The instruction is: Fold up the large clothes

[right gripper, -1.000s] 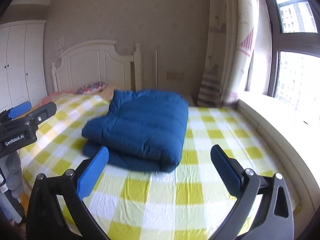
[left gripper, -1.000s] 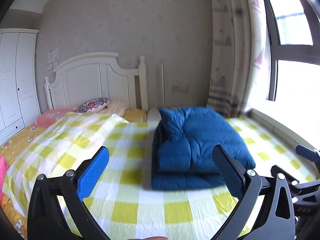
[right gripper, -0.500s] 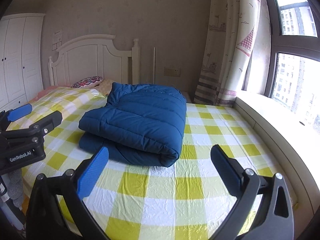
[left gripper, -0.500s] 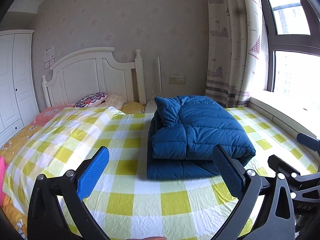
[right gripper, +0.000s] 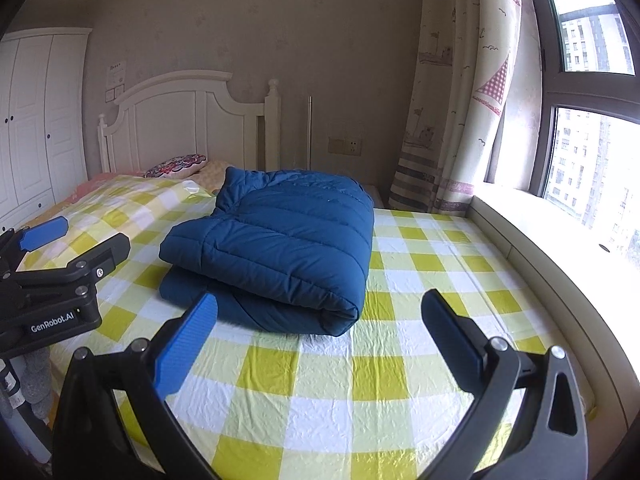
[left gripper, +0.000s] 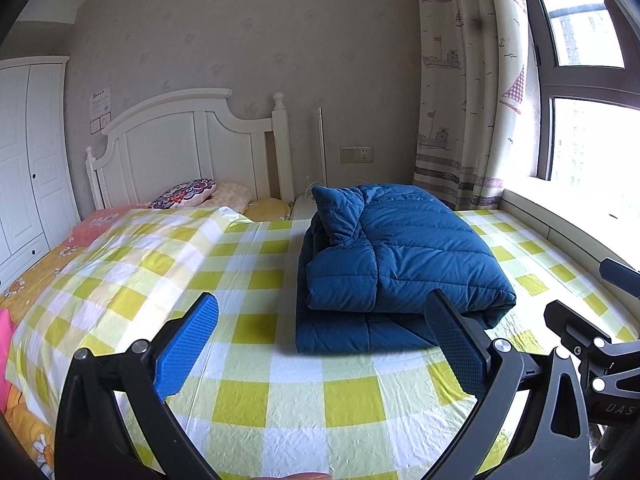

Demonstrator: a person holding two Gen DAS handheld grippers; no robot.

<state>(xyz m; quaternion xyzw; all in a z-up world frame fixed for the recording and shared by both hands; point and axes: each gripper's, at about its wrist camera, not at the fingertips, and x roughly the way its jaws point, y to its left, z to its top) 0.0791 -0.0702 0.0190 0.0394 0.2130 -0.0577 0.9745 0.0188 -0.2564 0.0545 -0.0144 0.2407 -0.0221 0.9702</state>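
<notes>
**Folded jacket on the bed, both tools empty**

Left wrist view: the left gripper (left gripper: 320, 344) hangs above the bed (left gripper: 280, 408), fingers spread wide, grasping nothing. The blue padded jacket (left gripper: 400, 264) lies folded on the checked sheet just ahead. If any tidying remains, press the upper layer square over the lower one.

Right wrist view: the right gripper (right gripper: 316, 340) is likewise released. Headboard (right gripper: 180, 120), curtain (right gripper: 452, 100) and window (right gripper: 592, 120) surround the bed.
</notes>
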